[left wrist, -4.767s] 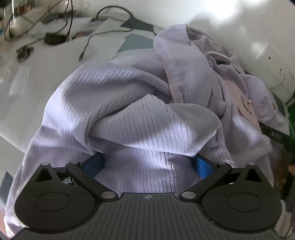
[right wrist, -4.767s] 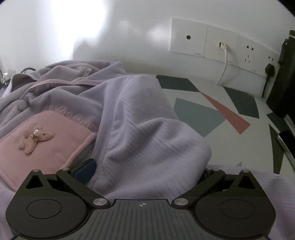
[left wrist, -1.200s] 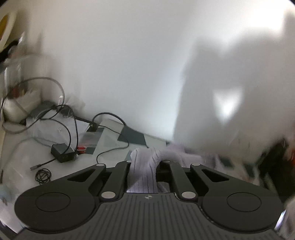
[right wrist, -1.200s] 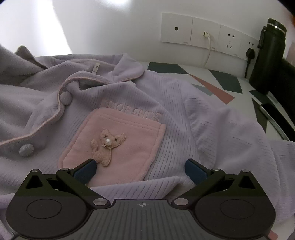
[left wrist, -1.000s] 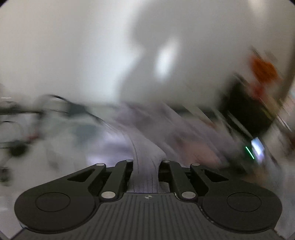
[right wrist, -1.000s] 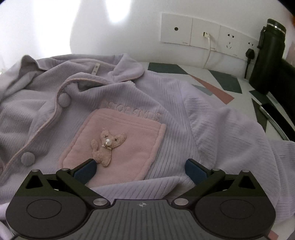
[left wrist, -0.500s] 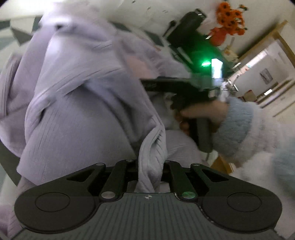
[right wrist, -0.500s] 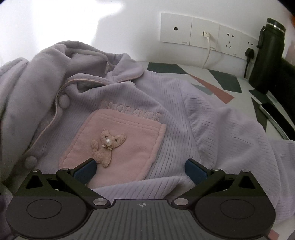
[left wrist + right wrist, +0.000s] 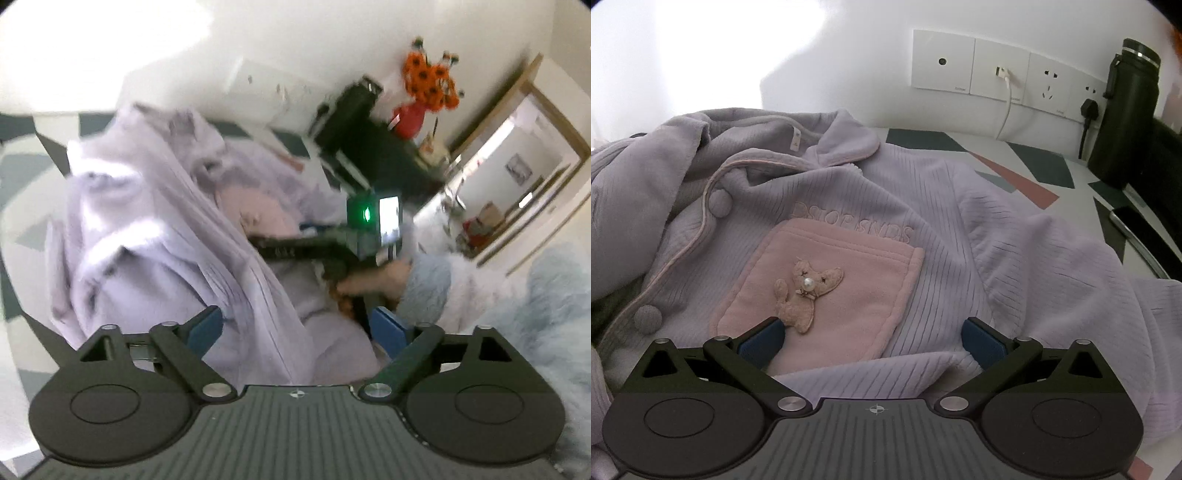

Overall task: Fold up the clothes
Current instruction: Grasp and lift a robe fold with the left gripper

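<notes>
A lilac ribbed pyjama top lies spread on the table, its pink pocket with a small bear patch facing up. My right gripper rests open low over the pocket's lower edge, with the top's hem lying between its blue pads. In the left wrist view the same top is bunched, and a long fold of it runs down between the jaws of my left gripper. Those jaws are opening and the pads stand clear of the fold. A hand in a fluffy sleeve holds the right gripper beyond.
Wall sockets with a white cable sit behind the top. A black flask stands at the back right, with a dark flat device near the table's right edge. The patterned tabletop shows there. Orange flowers stand by a doorway.
My left gripper carried a fold of the top across toward the right side, then its jaws parted from shut on the fold to wide. The right gripper stayed put.
</notes>
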A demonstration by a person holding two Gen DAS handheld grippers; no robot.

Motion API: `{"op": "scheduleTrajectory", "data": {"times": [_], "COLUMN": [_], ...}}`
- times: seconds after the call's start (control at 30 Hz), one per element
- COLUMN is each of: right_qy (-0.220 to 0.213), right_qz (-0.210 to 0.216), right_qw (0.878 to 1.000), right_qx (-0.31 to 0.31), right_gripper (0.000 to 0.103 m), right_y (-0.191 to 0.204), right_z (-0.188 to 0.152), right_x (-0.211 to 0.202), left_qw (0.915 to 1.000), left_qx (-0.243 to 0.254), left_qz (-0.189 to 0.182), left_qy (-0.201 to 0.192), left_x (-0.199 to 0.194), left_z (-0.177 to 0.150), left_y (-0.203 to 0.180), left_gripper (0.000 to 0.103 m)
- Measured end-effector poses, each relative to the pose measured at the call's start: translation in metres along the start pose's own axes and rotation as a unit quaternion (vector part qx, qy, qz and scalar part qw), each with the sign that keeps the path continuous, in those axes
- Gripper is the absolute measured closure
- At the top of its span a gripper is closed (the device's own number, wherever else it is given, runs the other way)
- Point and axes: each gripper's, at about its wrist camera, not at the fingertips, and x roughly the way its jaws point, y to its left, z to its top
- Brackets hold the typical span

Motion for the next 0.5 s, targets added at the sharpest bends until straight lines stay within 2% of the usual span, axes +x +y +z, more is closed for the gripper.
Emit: {"op": "scheduleTrajectory", "data": {"times": [0.13,0.2,0.33,0.4,0.5], "right_qy": [0.0,0.001,0.001,0.001,0.001], "right_qz": [0.0,0.0,0.0,-0.001,-0.001], "right_qw": [1.0,1.0,1.0,1.0,1.0], "right_qx": [0.0,0.0,0.0,0.0,0.0], "right_gripper": [0.001,0.001,0.001,0.001,0.001], "right_y": [0.001,0.001,0.001,0.001,0.001], "right_z": [0.0,0.0,0.001,0.001,0.001], "right_x": [0.0,0.0,0.0,0.0,0.0], "left_qw": [0.9991,0.9971,0.986,0.9815,0.9829], "left_qx": [-0.012,-0.017,-0.048,-0.069,-0.051], "left_qz": [0.038,0.07,0.154,0.174,0.177], "left_qy": [-0.016,-0.026,-0.043,-0.04,-0.008], "left_x": [-0.006,-0.009,-0.009,-0.005,0.01], "left_z": [0.006,0.006,0.004,0.001,-0.008], "left_y": [0.009,0.016,0.036,0.047,0.049], "left_gripper": [0.01,0.01,0.01,0.01,0.01]}}
